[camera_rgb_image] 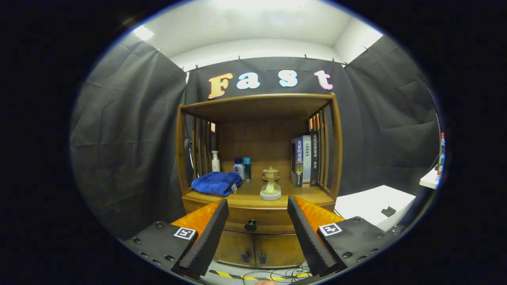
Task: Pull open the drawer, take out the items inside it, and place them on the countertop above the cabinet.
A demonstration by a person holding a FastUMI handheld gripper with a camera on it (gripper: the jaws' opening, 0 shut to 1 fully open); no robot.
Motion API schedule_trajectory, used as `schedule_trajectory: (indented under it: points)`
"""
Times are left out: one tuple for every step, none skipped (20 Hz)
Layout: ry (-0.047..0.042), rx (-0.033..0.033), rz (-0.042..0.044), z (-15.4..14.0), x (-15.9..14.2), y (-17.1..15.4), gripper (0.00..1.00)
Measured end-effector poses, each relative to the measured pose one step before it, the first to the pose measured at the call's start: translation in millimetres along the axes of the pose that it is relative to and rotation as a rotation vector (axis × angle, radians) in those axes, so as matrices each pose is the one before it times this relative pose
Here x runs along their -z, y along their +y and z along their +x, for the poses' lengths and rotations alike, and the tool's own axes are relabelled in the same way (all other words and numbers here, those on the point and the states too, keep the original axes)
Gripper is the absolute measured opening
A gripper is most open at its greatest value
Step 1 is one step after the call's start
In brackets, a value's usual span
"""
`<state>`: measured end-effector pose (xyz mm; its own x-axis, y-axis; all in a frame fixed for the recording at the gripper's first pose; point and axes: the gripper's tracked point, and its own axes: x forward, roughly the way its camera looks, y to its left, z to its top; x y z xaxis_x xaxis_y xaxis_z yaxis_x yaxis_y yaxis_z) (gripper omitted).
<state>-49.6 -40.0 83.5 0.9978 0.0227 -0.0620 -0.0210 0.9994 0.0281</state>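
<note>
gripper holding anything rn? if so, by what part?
Nothing held. The gripper is open, its fingers spread apart in the air short of the cabinet; the drawer knob sits beyond them, in the gap between, untouched, drawer closed.

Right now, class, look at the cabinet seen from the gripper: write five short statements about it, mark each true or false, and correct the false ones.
1. The drawer is pulled open. False: it is shut, its knob flush ahead.
2. A blue cloth lies on the countertop. True.
3. The gripper grips the knob. False: the jaws stand open, apart from the knob, which shows between them.
4. Books stand upright beyond the small pot on its stand, on the other side from the cloth. True.
5. Three bottles lie inside the drawer. False: they stand on the countertop behind the cloth.
</note>
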Motion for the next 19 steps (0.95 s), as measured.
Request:
schedule_trajectory:
  points:
    - [0.00679,0.00106,-0.00184,-6.61,1.21,-3.55,0.97]
    - [0.00746,-0.00336,0.00108,-3.18,0.88,-1.54,0.97]
    - [0.00027,-0.00030,-0.00048,-0.49,0.39,-2.40,0.97]
    - [-0.00353,0.00252,-0.00267,-0.96,-1.30,-2.79,0.97]
    - [-0.00386,0.00465,-0.00238,-0.78,0.00,-3.70,0.97]
    - [-0.00376,0.00025,0.00185,-0.70,-0.53,-2.57,0.97]
    - [-0.00499,-0.00086,0.00466,-0.72,-0.82,-0.78,0.97]
    - [0.00026,-0.01195,-0.00566,-0.70,0.83,1.54,0.97]
    - [-0.00153,0.00273,-0.00931,0.72,-0.88,-1.32,0.97]
    - [-0.00452,0.00536,-0.00641,-0.16,-1.14,-3.12,0.97]
    - [-0.00294,-0.00040,-0.00077,-1.11,0.23,0.26,0.97]
    - [0.00071,-0.00262,0.00315,-0.55,-0.15,0.65,0.97]
    - [0.00279,-0.00290,0.00093,0.04,1.91,0.41,0.97]
    - [0.00010,-0.00054,-0.00097,-0.40,0.65,-0.01,0.97]
    - [-0.00498,0.00320,-0.00140,0.90,-1.55,-1.66,0.97]
    - [-0.00431,0.00519,-0.00019,-0.21,-1.30,-2.24,0.97]
    - [-0.00214,0.00229,0.00258,0.33,0.23,-1.24,0.97]
    - [-0.00028,0.00064,0.00287,0.33,0.19,0.14,0.97]
    - [-0.00048,0.00297,0.00119,-1.06,0.02,-0.19,0.97]
